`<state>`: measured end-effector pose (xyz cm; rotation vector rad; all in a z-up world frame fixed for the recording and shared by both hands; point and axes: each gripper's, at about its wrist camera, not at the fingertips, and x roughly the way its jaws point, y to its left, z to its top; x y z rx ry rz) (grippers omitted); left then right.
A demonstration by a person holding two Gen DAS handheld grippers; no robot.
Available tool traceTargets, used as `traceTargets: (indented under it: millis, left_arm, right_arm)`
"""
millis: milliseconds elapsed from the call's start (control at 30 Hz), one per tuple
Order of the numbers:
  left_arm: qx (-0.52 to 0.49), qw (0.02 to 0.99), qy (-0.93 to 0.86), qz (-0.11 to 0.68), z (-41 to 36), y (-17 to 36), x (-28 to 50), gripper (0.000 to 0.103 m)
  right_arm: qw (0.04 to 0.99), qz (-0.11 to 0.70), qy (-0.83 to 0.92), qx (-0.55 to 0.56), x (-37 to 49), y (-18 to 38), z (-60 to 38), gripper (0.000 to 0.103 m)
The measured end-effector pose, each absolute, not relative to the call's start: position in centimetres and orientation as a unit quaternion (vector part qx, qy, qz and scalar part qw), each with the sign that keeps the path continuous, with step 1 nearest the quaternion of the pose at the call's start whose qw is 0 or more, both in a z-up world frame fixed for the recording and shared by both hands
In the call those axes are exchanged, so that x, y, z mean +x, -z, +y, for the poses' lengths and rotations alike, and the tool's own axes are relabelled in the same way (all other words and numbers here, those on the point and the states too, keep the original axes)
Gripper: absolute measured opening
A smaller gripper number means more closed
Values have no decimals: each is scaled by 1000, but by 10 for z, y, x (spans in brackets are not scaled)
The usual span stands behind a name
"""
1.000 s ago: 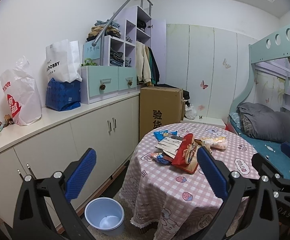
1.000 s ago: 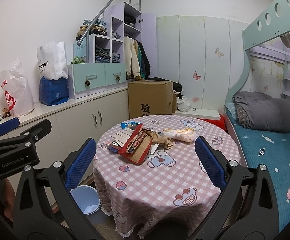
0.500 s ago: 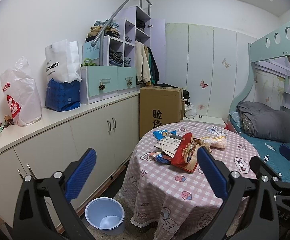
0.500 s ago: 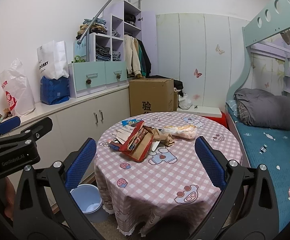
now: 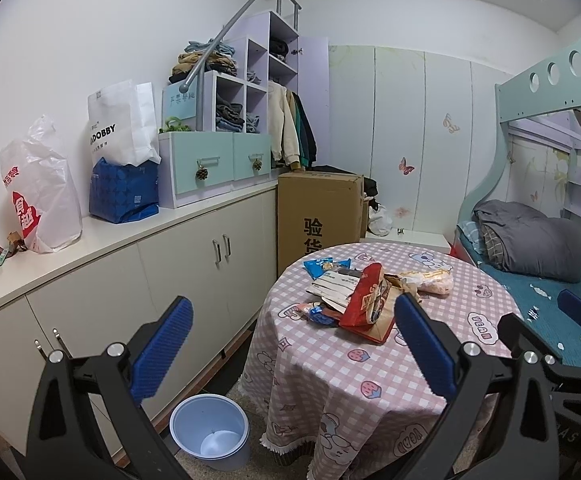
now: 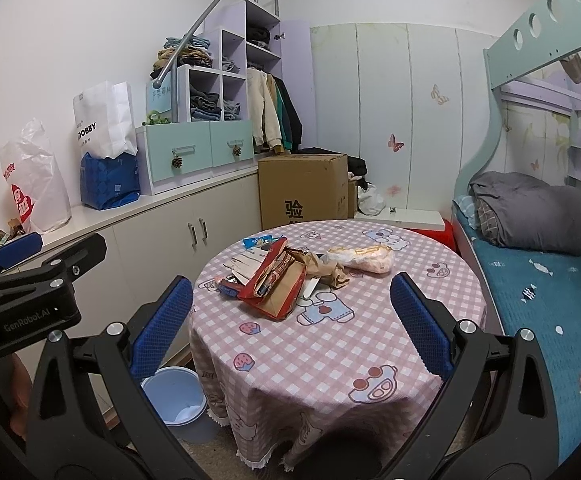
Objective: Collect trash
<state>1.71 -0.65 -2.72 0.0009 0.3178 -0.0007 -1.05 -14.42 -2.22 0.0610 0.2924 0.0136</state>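
Left wrist view took in the room from the cupboard side. On the long tabletop at far left stood three bags: one white plastic bag, one white paper bag and one blue bag. Low on the floor, beside the cloth-covered round table, sat one pale blue bin, which looked empty apart from a pale patch at its bottom that I could not identify.

The left claw was spread wide, nothing between its blue pads, and hung short of the table. The trash lay in one heap on the near-left part of the table: one red snack bag standing half open, one blue wrapper behind it, a white printed packet, crumpled brown paper, and one clear bag with pale pinkish contents to the right. Smaller scraps under the red bag were too jumbled to count.

All of it looked light, thin and crinkly, likely to slide on the cloth and collapse under a pinch. The red bag's upright open edge seemed the best place to grip; the flat packets would probably want taking by a raised corner.

The right claw was likewise released and empty, facing the table's middle. At far right was one bed with one grey folded quilt.
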Motion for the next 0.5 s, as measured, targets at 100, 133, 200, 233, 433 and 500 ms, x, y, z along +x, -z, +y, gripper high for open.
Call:
traceTargets:
  millis: [100, 133, 200, 233, 433, 500]
  left_arm:
    - [1, 987, 1, 158, -7, 27, 17, 99]
    - [1, 987, 0, 158, -7, 27, 17, 99]
    - [1, 987, 1, 158, -8, 27, 17, 99]
    - [1, 987, 0, 158, -8, 27, 17, 99]
    - [2, 987, 0, 159, -8, 27, 17, 99]
    - [2, 987, 1, 159, -8, 27, 17, 99]
  right_arm:
    - [989, 145, -7, 30, -10, 22, -144, 97]
    - [989, 146, -7, 30, -10, 22, -144, 97]
    - [989, 146, -7, 30, -10, 22, -144, 97]
    - [989, 146, -8, 31, -11, 23, -145, 97]
    - [989, 147, -8, 32, -11, 23, -145, 97]
    - [988, 148, -8, 33, -12, 23, -145, 97]
